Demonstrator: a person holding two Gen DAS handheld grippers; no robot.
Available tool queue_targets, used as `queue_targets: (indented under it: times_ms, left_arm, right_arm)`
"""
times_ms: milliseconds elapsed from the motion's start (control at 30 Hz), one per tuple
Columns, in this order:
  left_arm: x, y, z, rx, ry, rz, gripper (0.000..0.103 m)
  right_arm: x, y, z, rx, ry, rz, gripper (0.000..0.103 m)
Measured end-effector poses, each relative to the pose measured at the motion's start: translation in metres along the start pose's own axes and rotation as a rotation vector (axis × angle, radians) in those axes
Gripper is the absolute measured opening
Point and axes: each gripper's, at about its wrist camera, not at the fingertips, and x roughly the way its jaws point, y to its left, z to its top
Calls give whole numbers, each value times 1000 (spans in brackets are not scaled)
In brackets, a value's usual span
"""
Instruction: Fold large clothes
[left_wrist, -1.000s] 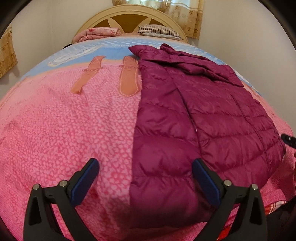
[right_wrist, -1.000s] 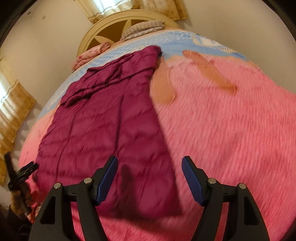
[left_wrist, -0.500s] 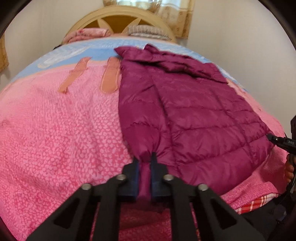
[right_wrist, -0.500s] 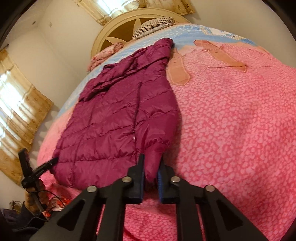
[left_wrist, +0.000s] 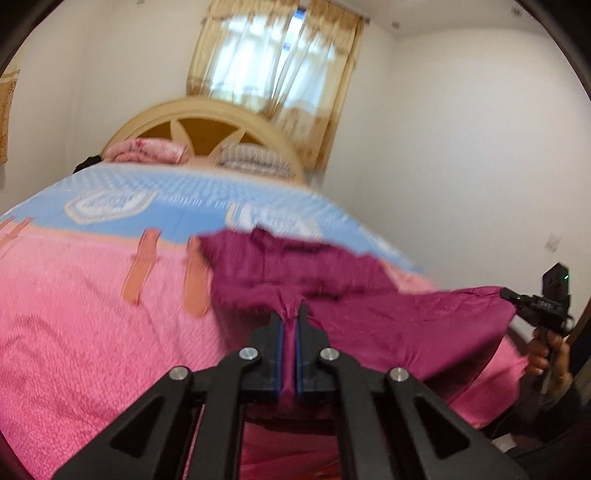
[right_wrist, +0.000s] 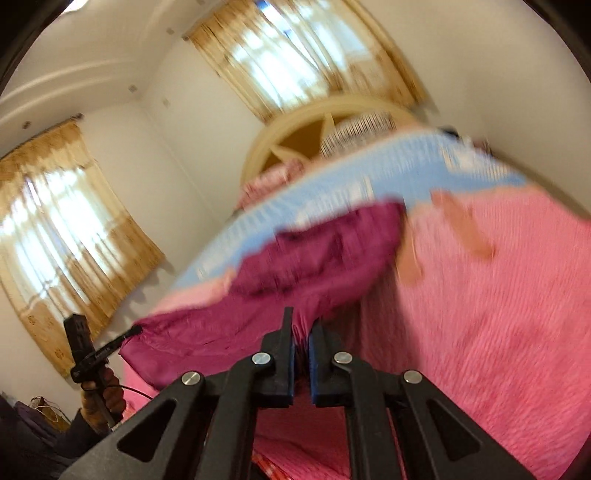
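My left hand-held gripper (left_wrist: 289, 325) pinches one hem corner of the magenta puffer jacket (left_wrist: 388, 317); my right hand-held gripper (right_wrist: 301, 332) pinches the other. Hem end held clear of the pink bedspread (left_wrist: 92, 325); collar end lies on the bed. Frames motion-blurred.

White walls (left_wrist: 461, 129) enclose a bedroom. A bed (left_wrist: 74, 314) with a pink and blue cover fills the lower view, its arched cream headboard (left_wrist: 207, 110) against the far wall, folded bedding (left_wrist: 147, 151) stacked before it. Daylight glows through golden curtains (left_wrist: 273, 74); a second curtained window (right_wrist: 62, 229) lights the side wall.
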Motion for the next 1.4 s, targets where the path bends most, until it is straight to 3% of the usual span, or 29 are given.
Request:
queue_targets:
  times_ms: [133,267,467,667,933,1100,1133,1167,1233,1267,1400]
  left_arm:
    - [-7,-15,23,31,-60,-43,5]
    - [26,-10,45,61,-57,-28,5]
    - [110,28,79,-12,29,-1,5]
    - [181,50,97,-16,96,27,5]
    - [247,68,96,-10,189,93,6]
    - [290,83,98,-36,282,186,20]
    - [291,86,101,-54,279,206,33]
    - [288,88,104,-61,257,237,59]
    - [277,89,107,-45,200,280,93]
    - [271,89,109,-35,174,307,100]
    - [256,83,111,-28,125,344,100]
  right_arm:
    - [-20,24,37,-62,-118,43,4]
    - [-2,26,61,-106,-146,9,4]
    - [86,10,104,-84,-111,-37,4]
    - [176,-21,144,-63,-70,-122,4]
    - [263,-68,157,-48,9,-209,4]
    - [309,-95,154,-38,57,-279,4]
    - [320,-103,153,-25,71,-298,4]
    - [326,-110,152,-13,79,-310,4]
    - [335,-120,149,4,93,-330,4]
    - [342,-126,146,12,104,-338,4]
    - [362,-137,138,6,138,-362,4]
